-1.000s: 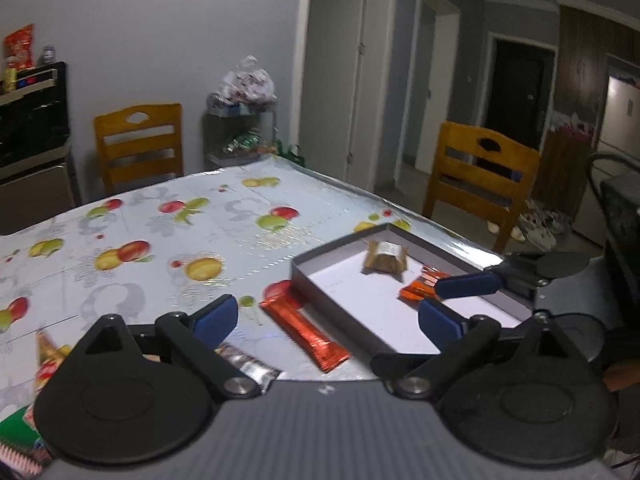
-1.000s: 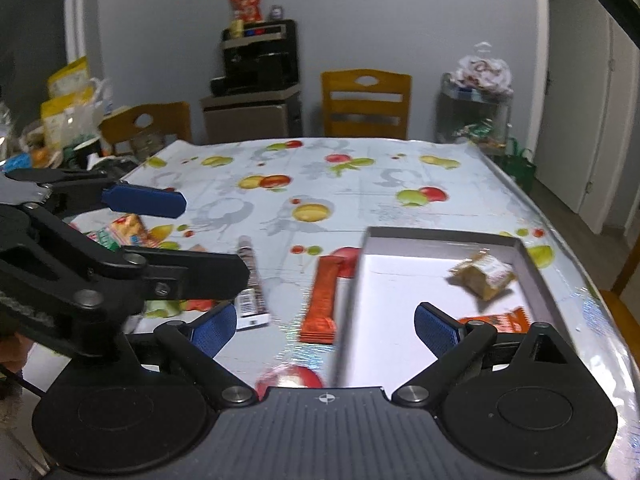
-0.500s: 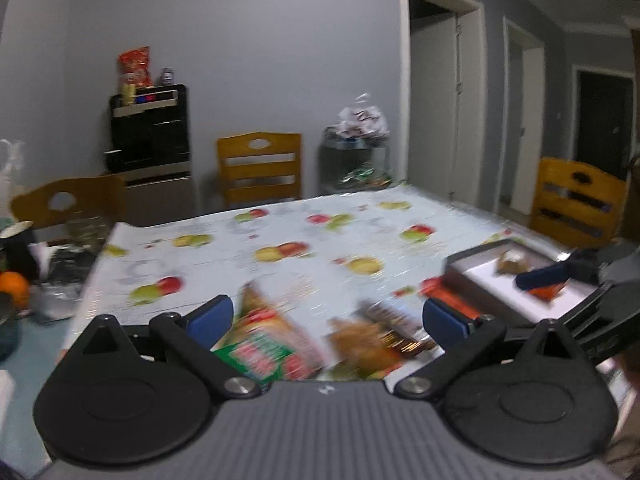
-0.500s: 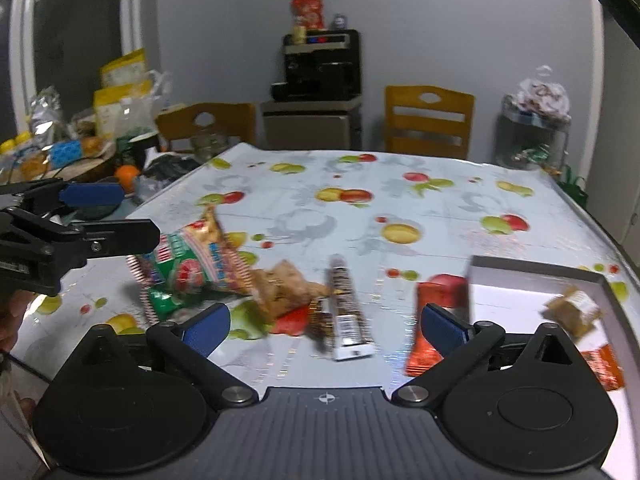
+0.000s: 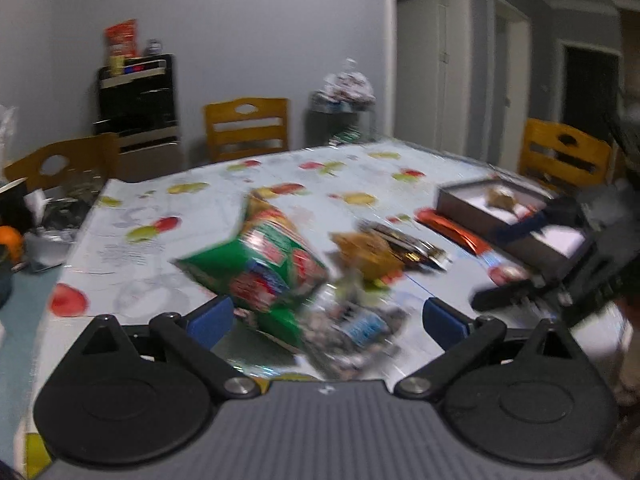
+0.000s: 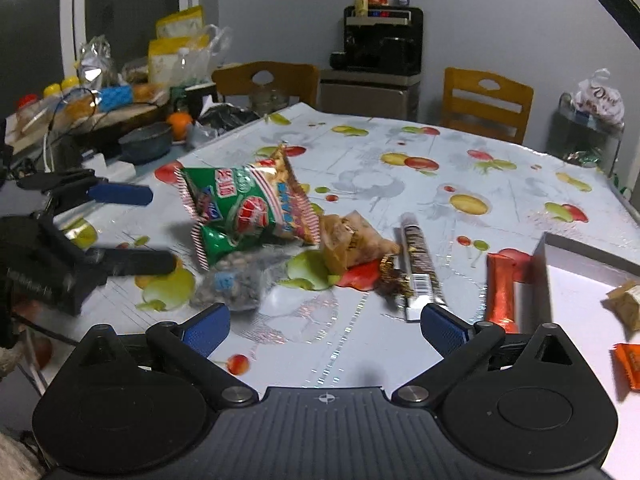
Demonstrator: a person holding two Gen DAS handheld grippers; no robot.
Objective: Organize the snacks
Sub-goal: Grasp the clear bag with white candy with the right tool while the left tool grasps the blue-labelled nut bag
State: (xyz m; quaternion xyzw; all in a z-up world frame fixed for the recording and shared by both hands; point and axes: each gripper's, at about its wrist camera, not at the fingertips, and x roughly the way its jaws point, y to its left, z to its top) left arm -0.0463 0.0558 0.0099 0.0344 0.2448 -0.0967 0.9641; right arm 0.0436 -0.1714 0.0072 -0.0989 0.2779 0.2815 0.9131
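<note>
Snacks (image 6: pixel 256 216) now fill my view instead of the tray (image 6: pixel 540 272): both claws, left claw (image 5: pixel 326 320) and right claw (image 6: pixel 324 326), wide open and empty, have swung toward the worktop (image 6: pixel 400 168) pile, ready for the next pick.

worktop (image 6: pixel 400 168): bag (image 6: pixel 248 208) left, on nut pack (image 6: pixel 232 284) | pouch (image 6: pixel 352 244) right of bag | bar (image 6: pixel 418 264) right of pouch | wafer (image 6: pixel 502 292) against box (image 6: pixel 540 276) wall | box at right edge, held cake (image 6: pixel 626 304), packet (image 6: pixel 630 364)
</note>
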